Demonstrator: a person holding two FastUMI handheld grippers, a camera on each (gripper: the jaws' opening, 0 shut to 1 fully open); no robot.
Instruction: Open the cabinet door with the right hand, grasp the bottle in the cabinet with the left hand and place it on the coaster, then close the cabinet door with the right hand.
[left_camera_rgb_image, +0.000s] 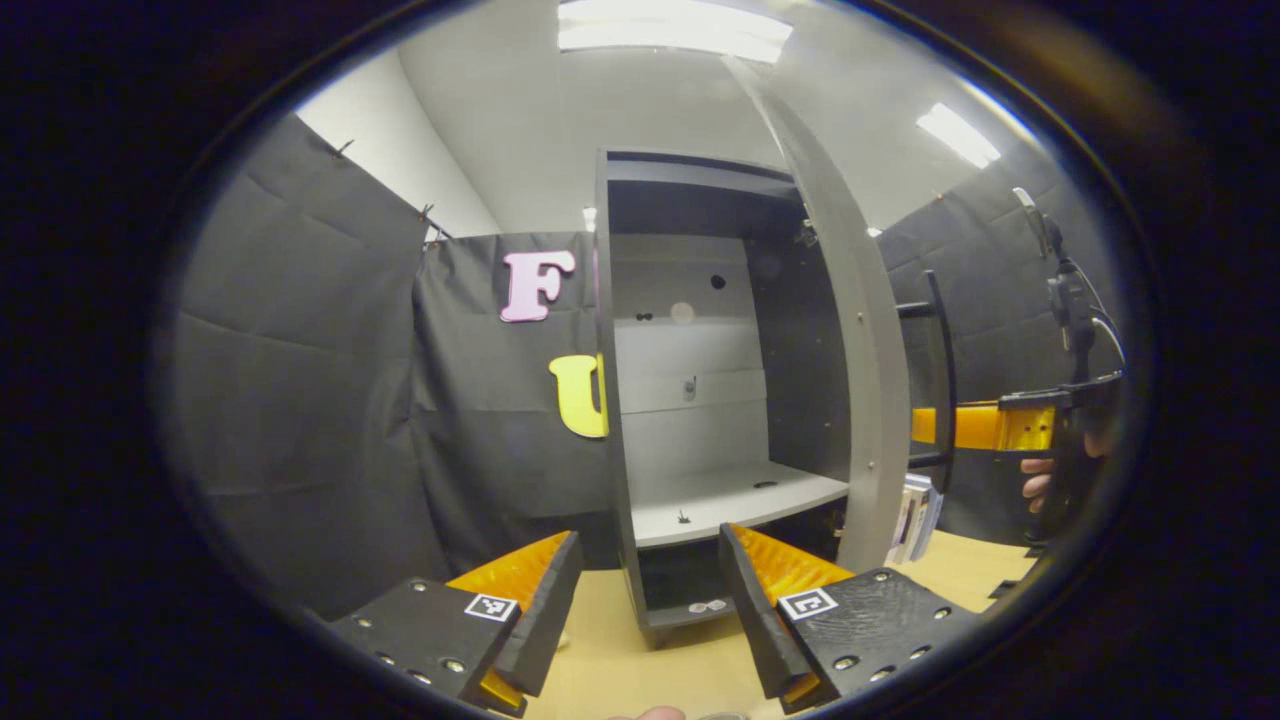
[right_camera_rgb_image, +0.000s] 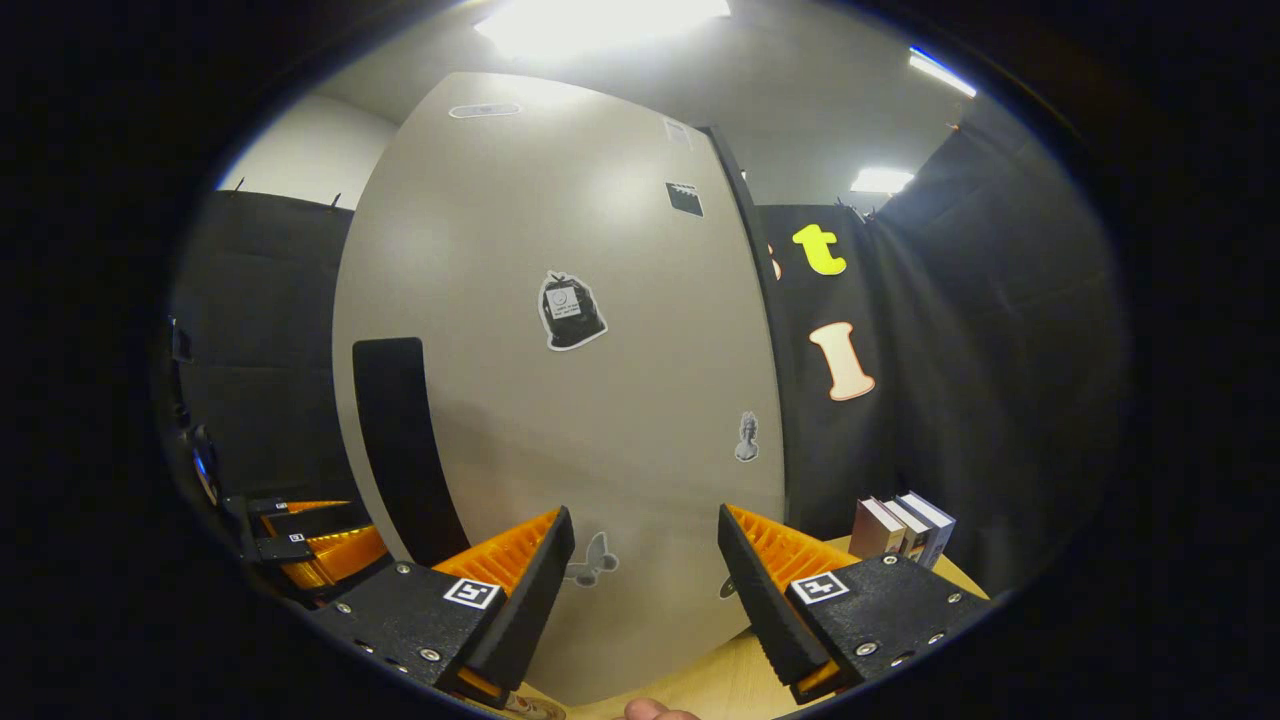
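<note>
The grey cabinet (left_camera_rgb_image: 700, 400) stands with its door (left_camera_rgb_image: 860, 380) swung out, edge-on to me in the left gripper view. Inside is a white shelf (left_camera_rgb_image: 730, 500) with a dark lower compartment (left_camera_rgb_image: 690, 585) under it. My left gripper (left_camera_rgb_image: 648, 590) is open just in front of the cabinet's base, nothing between its fingers. My right gripper (right_camera_rgb_image: 645, 580) is open, facing the door's outer face (right_camera_rgb_image: 560, 400). The door's black handle (right_camera_rgb_image: 400, 450) lies to the left of its fingers. The right gripper (left_camera_rgb_image: 985, 428) also appears beyond the door by the handle (left_camera_rgb_image: 940, 380), held by a hand (left_camera_rgb_image: 1038, 485).
Several books (right_camera_rgb_image: 900, 525) stand on the wooden table (left_camera_rgb_image: 960, 570) beside the cabinet, behind the open door. Stickers dot the door's face. Black cloth walls close in on both sides. The left gripper (right_camera_rgb_image: 310, 550) appears low at the left of the right gripper view.
</note>
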